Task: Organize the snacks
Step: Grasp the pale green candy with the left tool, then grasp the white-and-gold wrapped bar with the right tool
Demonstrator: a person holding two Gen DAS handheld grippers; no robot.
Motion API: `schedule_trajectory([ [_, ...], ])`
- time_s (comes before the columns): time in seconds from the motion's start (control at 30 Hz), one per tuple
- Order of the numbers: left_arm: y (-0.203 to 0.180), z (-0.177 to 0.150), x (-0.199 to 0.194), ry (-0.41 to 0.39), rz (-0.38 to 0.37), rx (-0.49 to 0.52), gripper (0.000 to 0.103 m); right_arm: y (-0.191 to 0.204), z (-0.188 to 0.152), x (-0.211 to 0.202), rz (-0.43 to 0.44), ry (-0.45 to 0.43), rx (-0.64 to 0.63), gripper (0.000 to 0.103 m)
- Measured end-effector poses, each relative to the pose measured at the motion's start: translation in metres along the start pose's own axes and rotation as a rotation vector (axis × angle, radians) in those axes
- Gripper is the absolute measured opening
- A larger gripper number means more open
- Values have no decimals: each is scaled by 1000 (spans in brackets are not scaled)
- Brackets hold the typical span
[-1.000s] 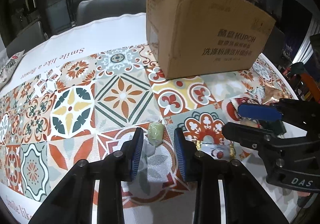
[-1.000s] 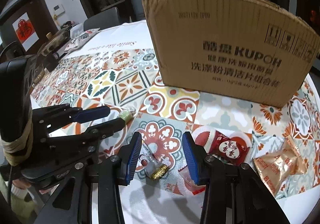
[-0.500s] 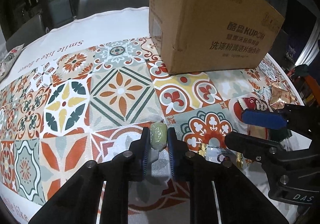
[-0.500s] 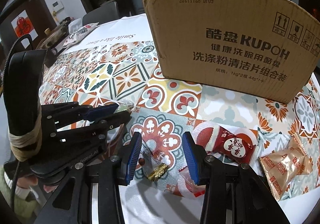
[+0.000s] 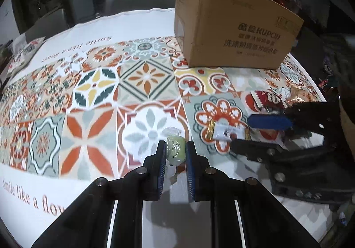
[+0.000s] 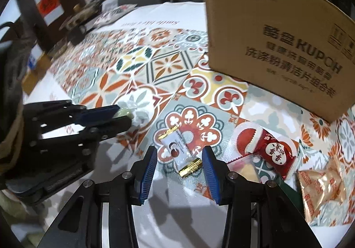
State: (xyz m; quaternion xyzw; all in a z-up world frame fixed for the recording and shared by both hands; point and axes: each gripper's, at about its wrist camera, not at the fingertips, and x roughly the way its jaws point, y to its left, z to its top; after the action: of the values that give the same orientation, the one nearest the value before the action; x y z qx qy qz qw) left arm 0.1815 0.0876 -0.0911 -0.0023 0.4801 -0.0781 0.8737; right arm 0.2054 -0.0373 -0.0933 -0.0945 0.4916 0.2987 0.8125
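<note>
One light, soft green sweet [image 5: 175, 151] is pinched mid-body by left gripper [image 5: 175, 155] jaws; right gripper [image 6: 180, 162] jaws are spread over a crinkly white packet [image 6: 180, 151]

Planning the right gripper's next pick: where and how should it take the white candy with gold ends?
Grip the white candy across its flat white middle, clear of the crimped gold ends. It lies flat on the tablecloth, slanted, between the right gripper's open pads, so come down from above, probably with a slight wrist roll so the pads close on its long sides.
</note>
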Motion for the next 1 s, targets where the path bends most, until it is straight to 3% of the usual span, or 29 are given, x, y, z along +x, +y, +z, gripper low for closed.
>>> schedule_trajectory([
  [0.23, 1, -7, 3, 17, -12, -31, 19, 11, 6, 12, -38, 48, -108, 43],
  [0.5, 2, -4, 1, -1, -8, -48, 19, 12, 8, 18, -37, 50, -116, 42],
  [0.6, 0, -2, -1, -8, -7, -51, 19, 8, 7, 16, -31, 49, -90, 20],
  [1.0, -13, 3, -22, -54, -25, -47, 19, 2, 0, -18, -25, -54, 4, 20],
])
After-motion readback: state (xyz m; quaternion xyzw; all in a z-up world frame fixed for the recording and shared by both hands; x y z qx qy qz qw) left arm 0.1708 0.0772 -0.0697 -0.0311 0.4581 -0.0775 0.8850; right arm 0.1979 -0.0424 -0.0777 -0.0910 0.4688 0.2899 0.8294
